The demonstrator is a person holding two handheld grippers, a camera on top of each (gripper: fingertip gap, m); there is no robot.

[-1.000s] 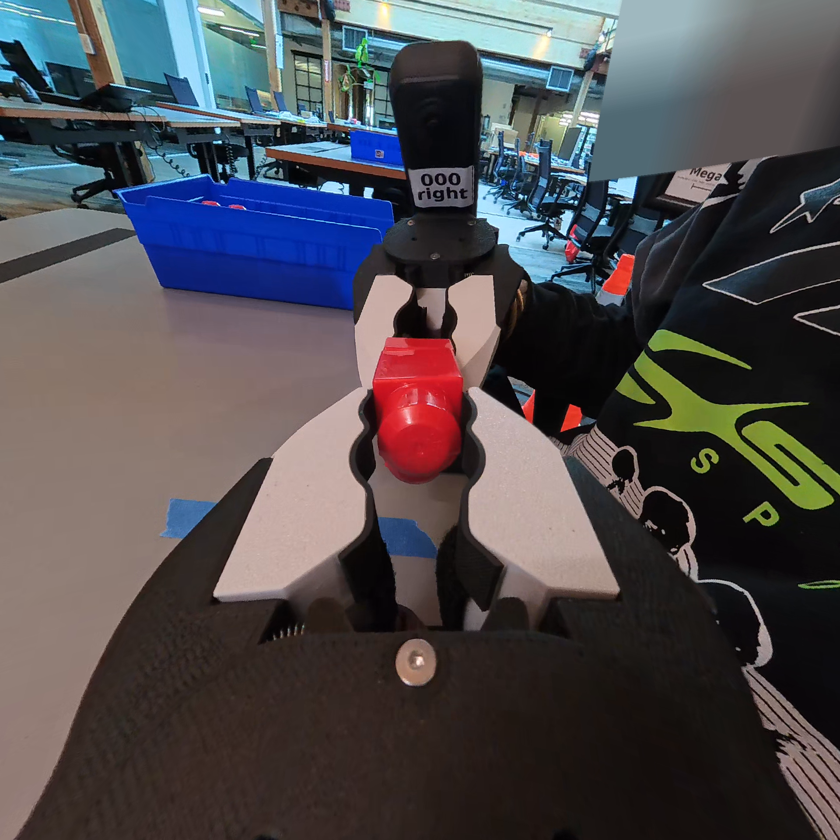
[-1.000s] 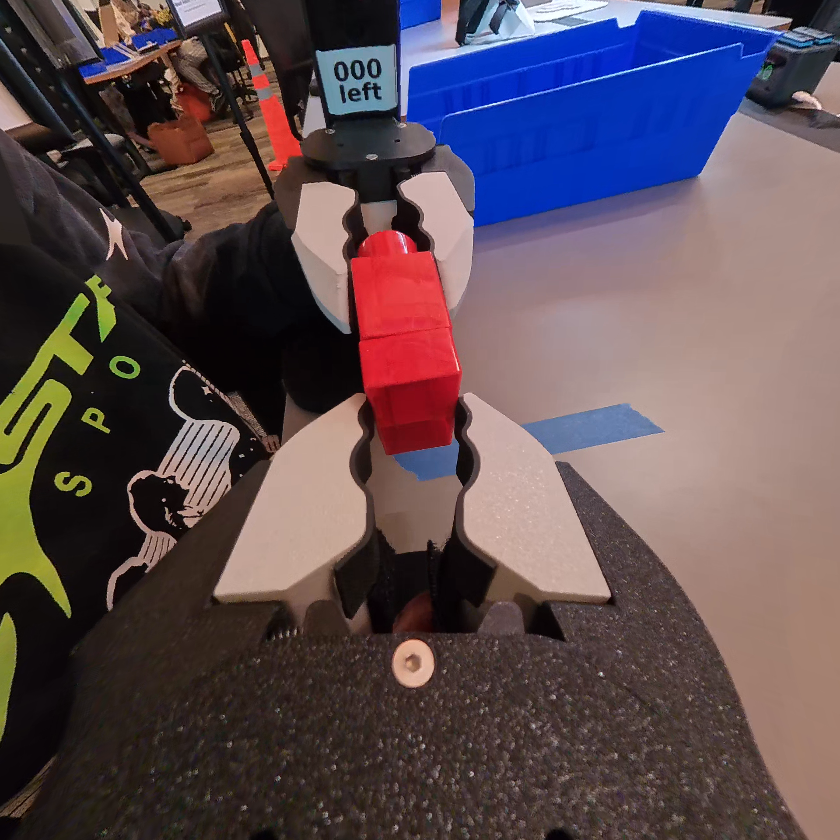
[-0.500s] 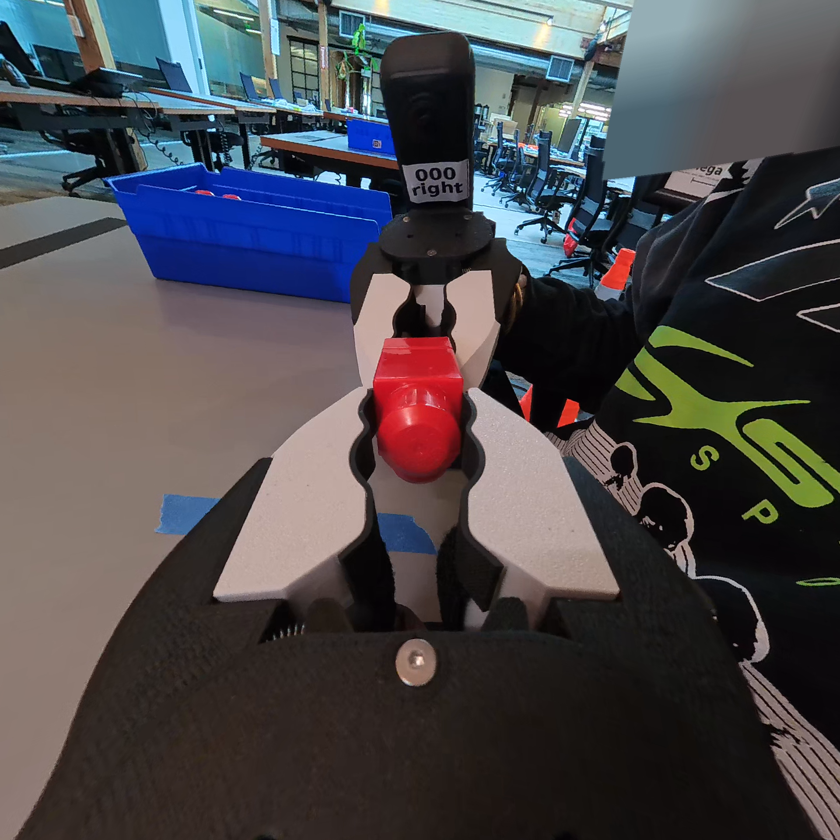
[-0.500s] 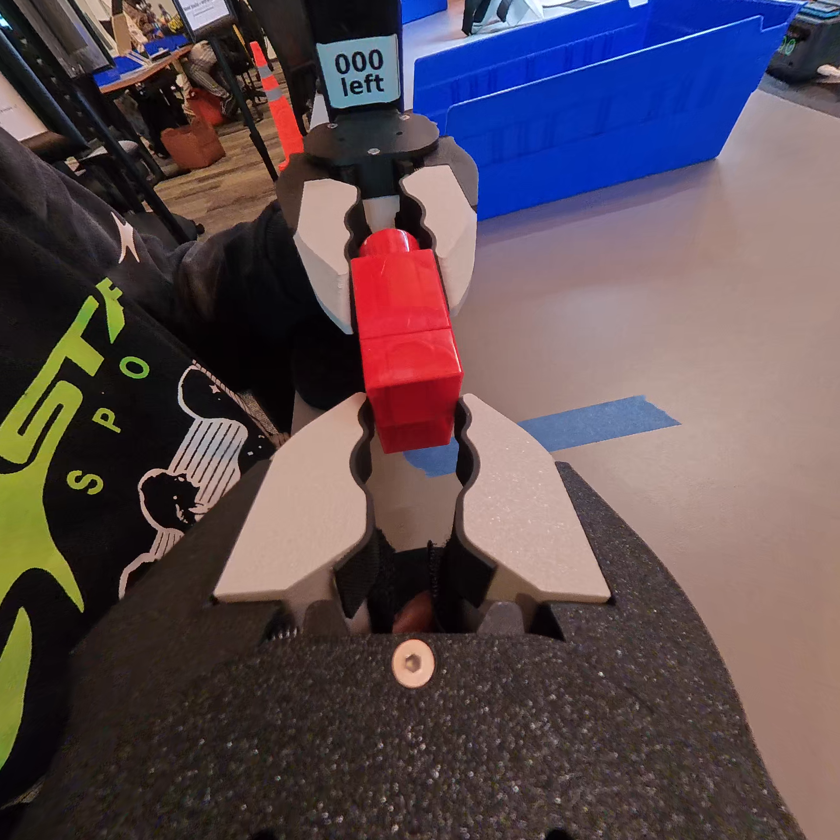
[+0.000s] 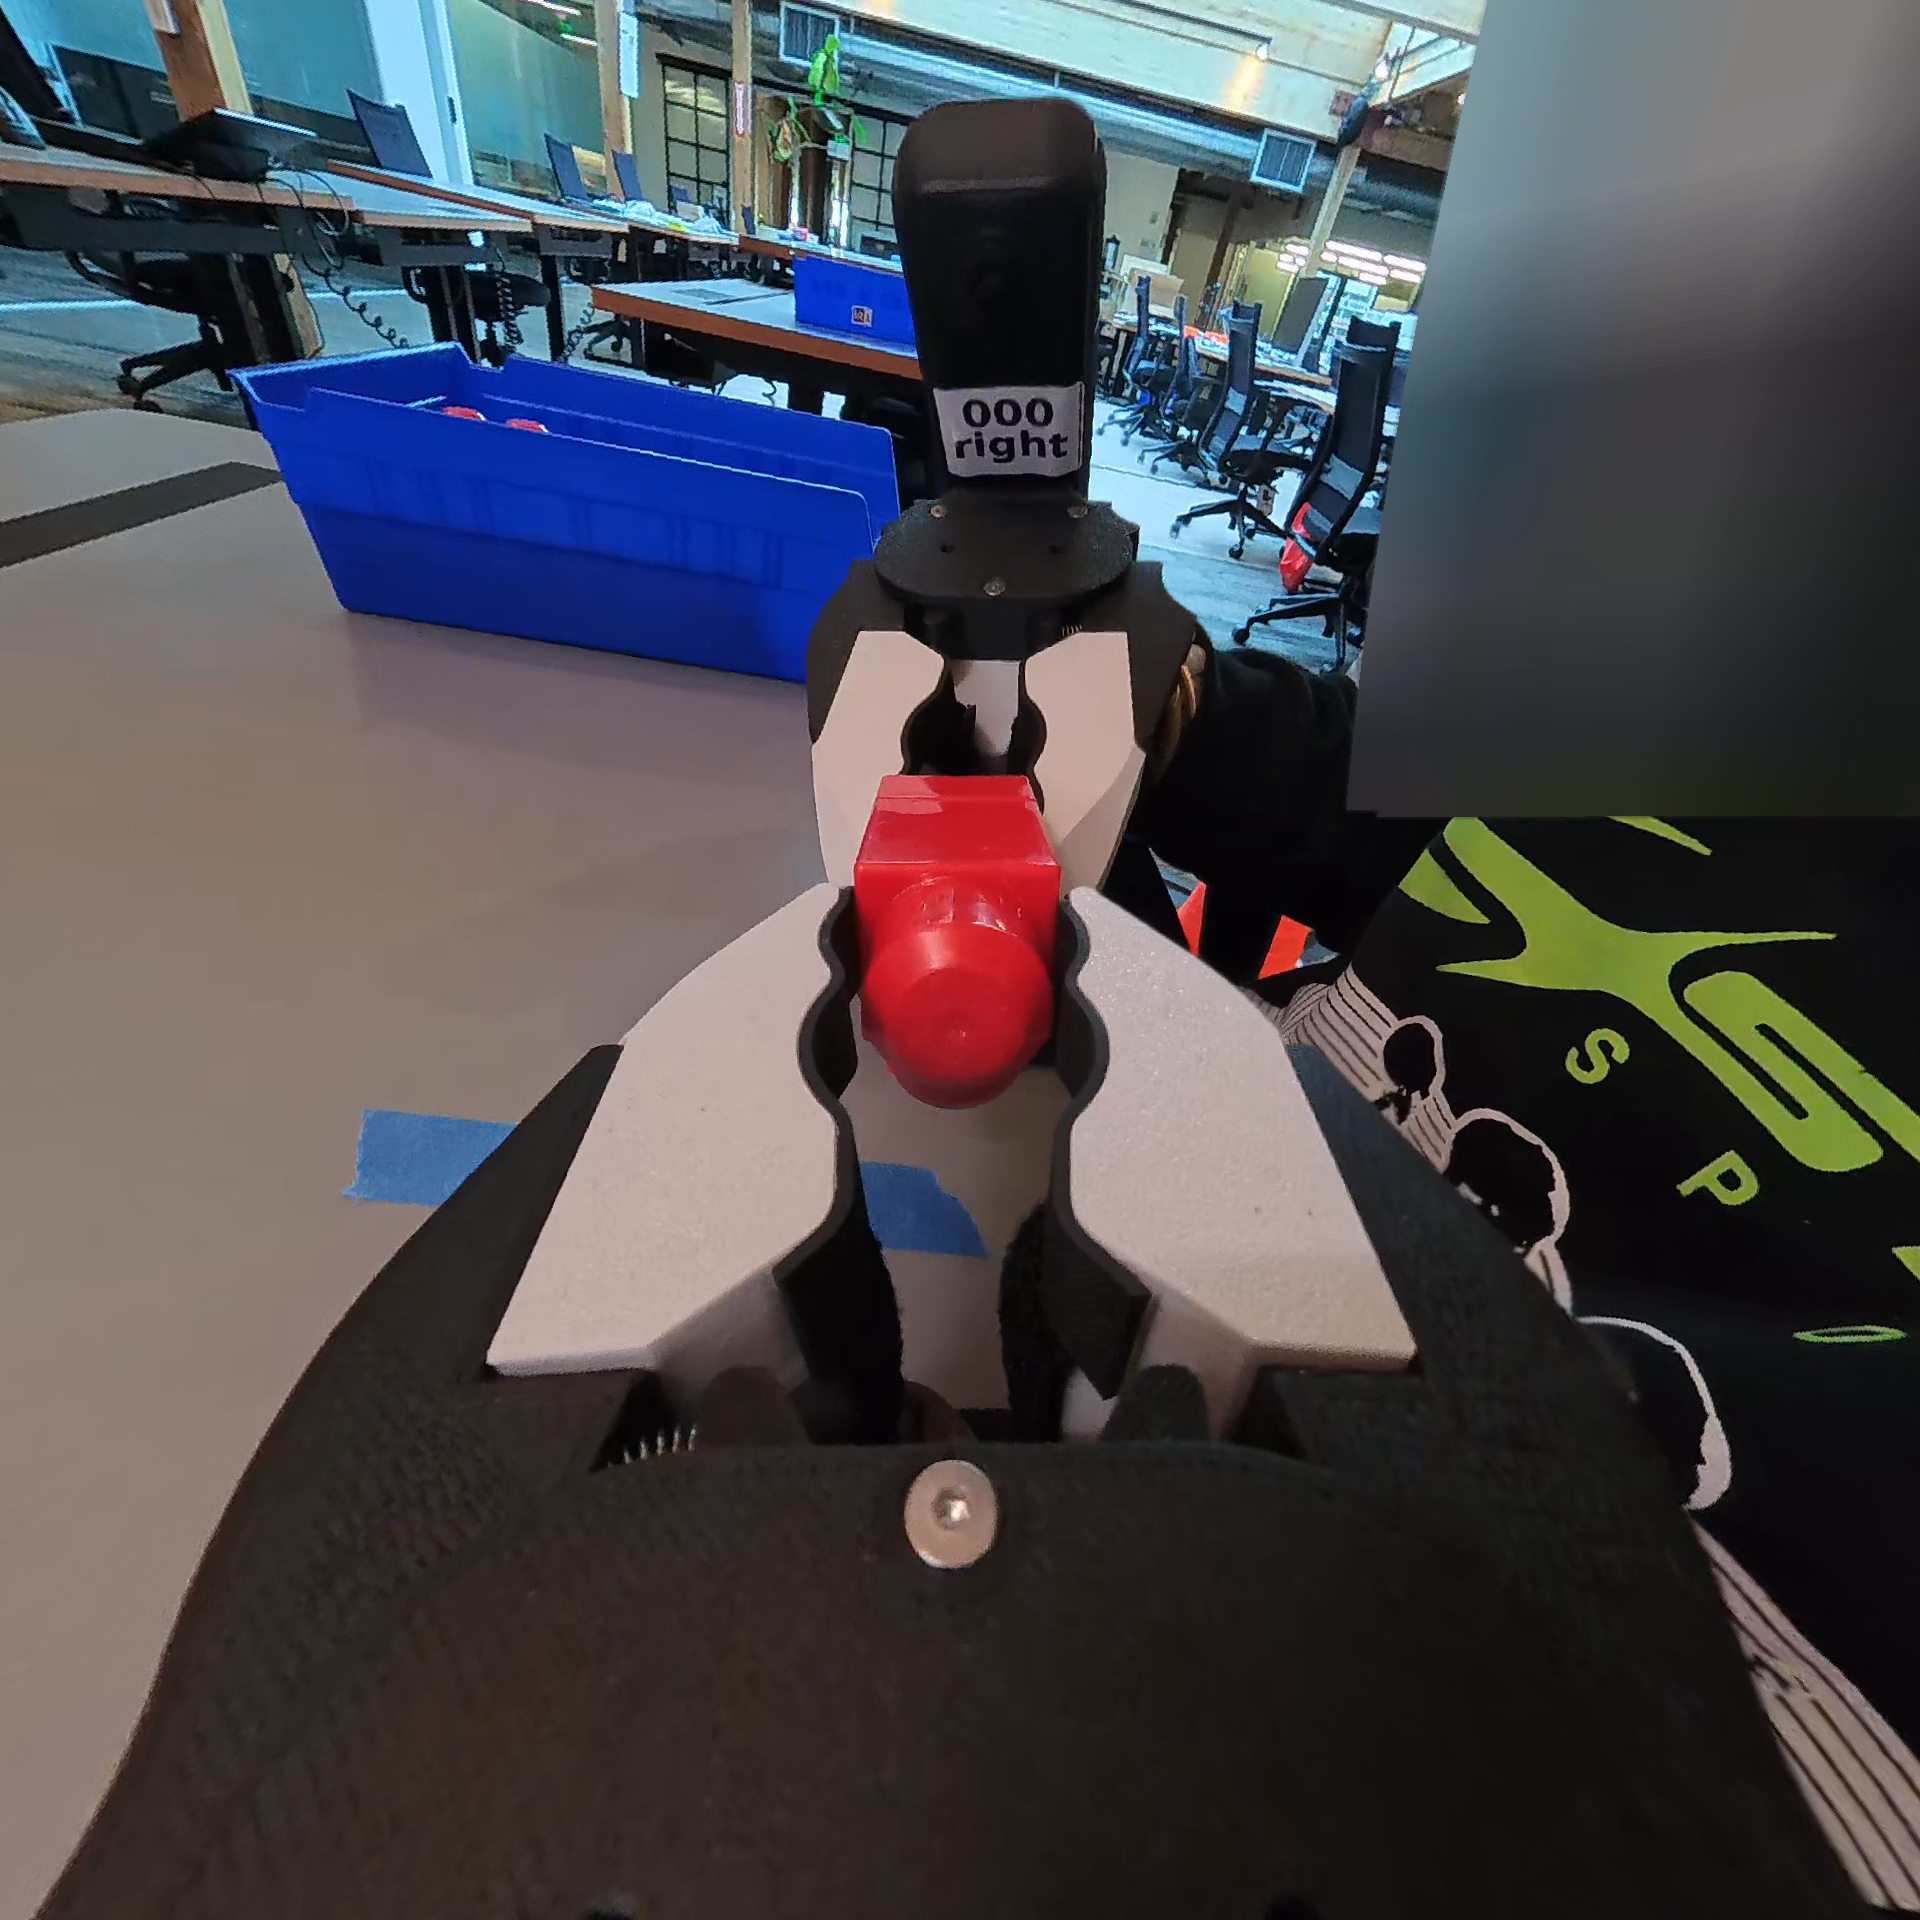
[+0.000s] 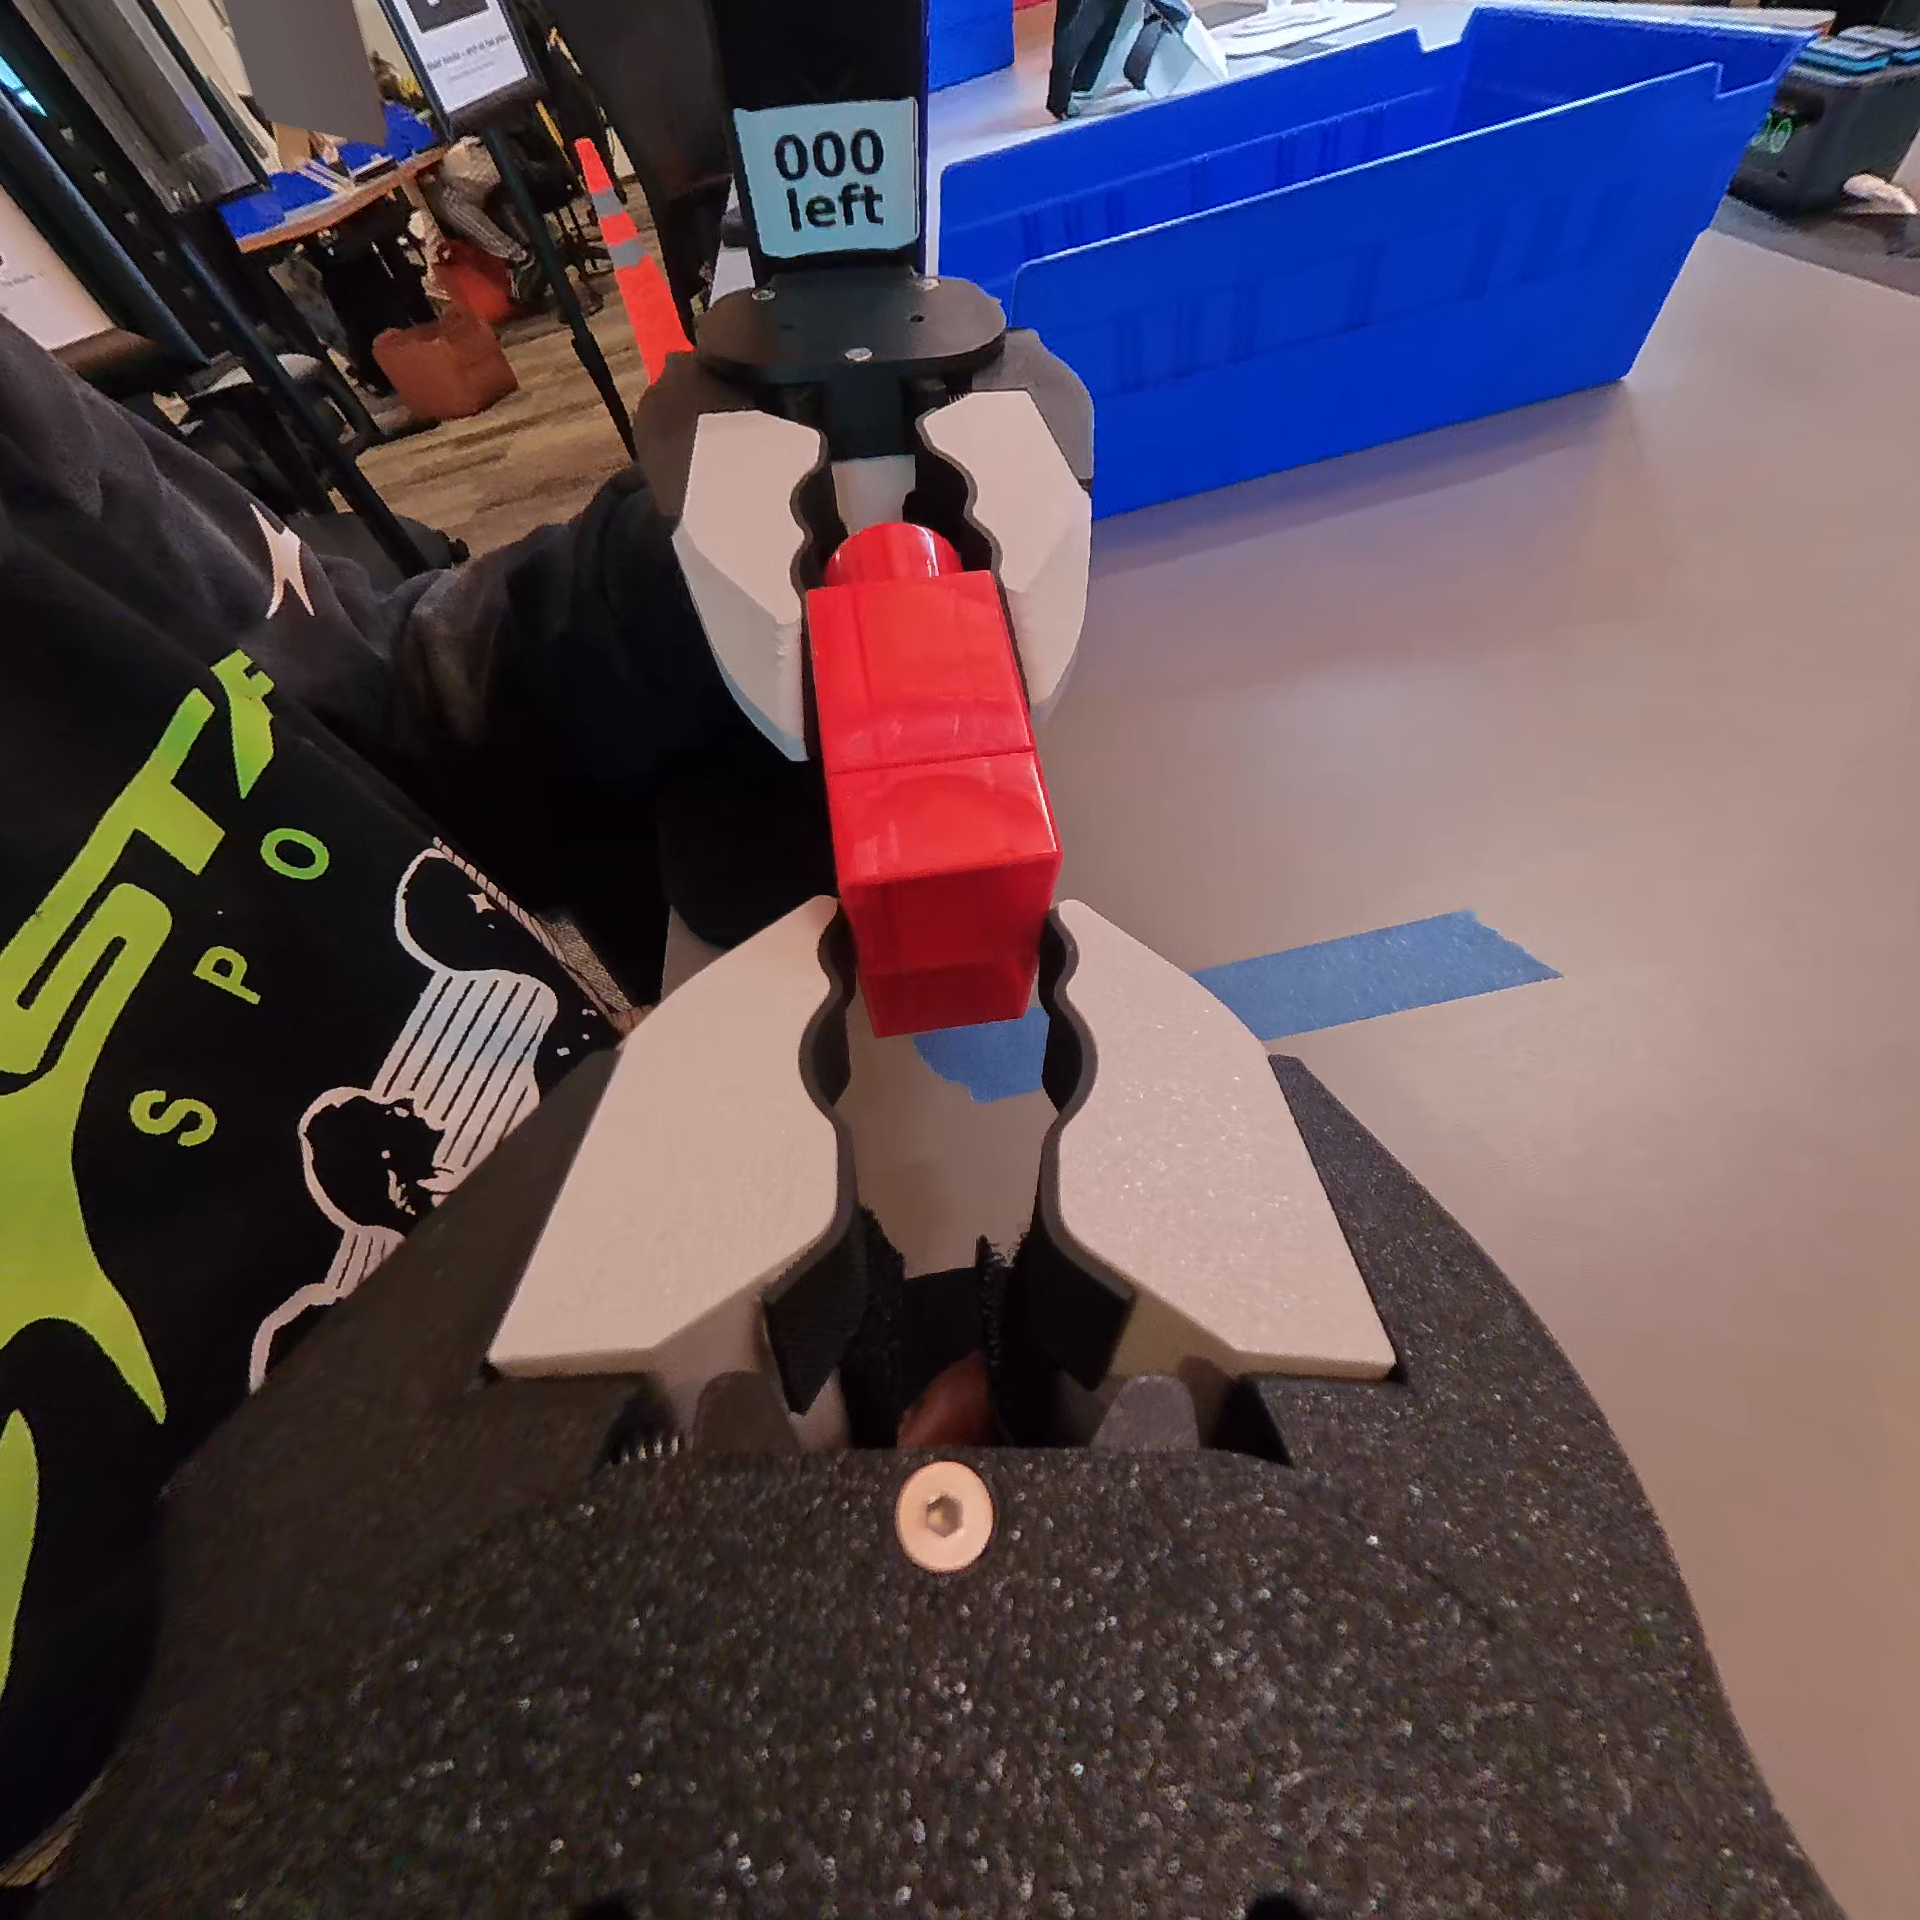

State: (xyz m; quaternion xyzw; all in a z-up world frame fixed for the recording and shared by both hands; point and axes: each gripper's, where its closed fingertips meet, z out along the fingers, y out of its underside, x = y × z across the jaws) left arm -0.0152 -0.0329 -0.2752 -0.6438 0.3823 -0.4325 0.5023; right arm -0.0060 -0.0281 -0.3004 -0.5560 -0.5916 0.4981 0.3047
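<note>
Two hand-held grippers face each other tip to tip above a smooth, matte grey desk [image 5: 312,831].

The left hand-held gripper [image 5: 956,977] has pale grey, fine-grained fingers [image 5: 727,1122] with wavy black inner edges, set in a coarse black textured body. It is partly closed, both inner edges pressed on a glossy red plastic block [image 5: 956,883]. This block is square-sided with one round stud at the end toward the camera.

The right hand-held gripper [image 6: 940,961] is of the same build and is likewise partly closed, its fingers [image 6: 1164,1122] pressing both sides of a second glossy red block [image 6: 940,862].

The two blocks sit end to end in one straight line, with a visible seam between them. The joined pair is held in the air, spanning the two grippers, clear of the desk.

Count: two grippers, two red blocks, one stud visible.

One strip of blue tape [image 6: 1382,971], thin and flat with torn ends, lies on the desk below the blocks. One blue plastic bin [image 5: 582,520], rigid and rectangular with an inner divider wall, stands on the desk well apart from the grippers. Small red items show inside it; their kind cannot be told.

A person in a black garment [image 5: 1662,1039] with green and white print stands beside the desk.
</note>
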